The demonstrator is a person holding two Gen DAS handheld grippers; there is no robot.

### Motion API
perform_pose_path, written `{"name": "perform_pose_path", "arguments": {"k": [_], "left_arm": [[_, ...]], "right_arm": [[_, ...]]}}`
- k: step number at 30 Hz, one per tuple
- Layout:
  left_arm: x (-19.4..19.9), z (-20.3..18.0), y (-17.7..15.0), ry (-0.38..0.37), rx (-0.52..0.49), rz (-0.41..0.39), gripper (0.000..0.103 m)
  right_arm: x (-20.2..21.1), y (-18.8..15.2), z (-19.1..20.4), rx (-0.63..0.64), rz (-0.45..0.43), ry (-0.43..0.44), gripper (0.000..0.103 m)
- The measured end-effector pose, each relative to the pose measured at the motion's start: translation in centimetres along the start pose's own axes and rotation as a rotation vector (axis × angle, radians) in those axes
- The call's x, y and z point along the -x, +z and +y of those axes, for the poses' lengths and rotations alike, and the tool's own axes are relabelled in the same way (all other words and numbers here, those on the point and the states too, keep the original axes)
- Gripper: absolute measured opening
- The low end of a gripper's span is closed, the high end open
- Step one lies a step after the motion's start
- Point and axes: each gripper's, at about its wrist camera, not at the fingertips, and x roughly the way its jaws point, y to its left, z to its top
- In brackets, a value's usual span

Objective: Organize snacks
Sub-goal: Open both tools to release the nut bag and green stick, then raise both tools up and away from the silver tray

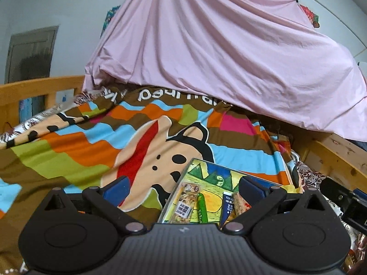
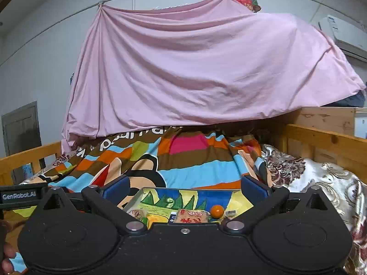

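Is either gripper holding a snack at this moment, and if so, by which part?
Nothing is held. The left gripper and the right gripper are both open, with the snacks lying on the tray.

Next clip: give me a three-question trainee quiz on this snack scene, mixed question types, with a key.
1. True or false: the left gripper is shut on a snack.
2. Multiple choice: the orange ball lies
A) on the pink sheet
B) in the tray, beside the red-lettered packet
C) between the right gripper's fingertips
3. Fill in: the snacks lie in a tray that rests on a striped ____.

Key:
1. False; both the left gripper and the right gripper are open and hold nothing.
2. B; the ball sits next to the packet in the tray.
3. Blanket, under the hanging pink sheet.
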Motion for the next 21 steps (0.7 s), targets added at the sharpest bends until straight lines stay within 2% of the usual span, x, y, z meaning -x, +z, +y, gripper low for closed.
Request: {"name": "perform_pose_path", "arguments": {"k": [7,12,17,21], "left_arm": [[3.7,0.2,-1.1,0.036,-0.062,-0.064,0.103],[6.3,-0.2,-2.1,0.157,-0.175,-0.107,0.103],[8.5,0.2,-2.8,0.083,-0.187,-0.122,0.103],[9.8,0.3,-3.7,0.065,-0.206,-0.123,0.103]], "right_arm": [[3.2,-0.4,0.3,0.000,-0.035,-0.021,0.103],[5.1,-1.3,0.7,0.025,-0.024,-0.036,0.103],[7.1,-2.2,1.4,0.040,-0.016,-0.034,0.103],[8.5,-2.8,2.2,0.059,-0.016,-0.034,0.103]]}}
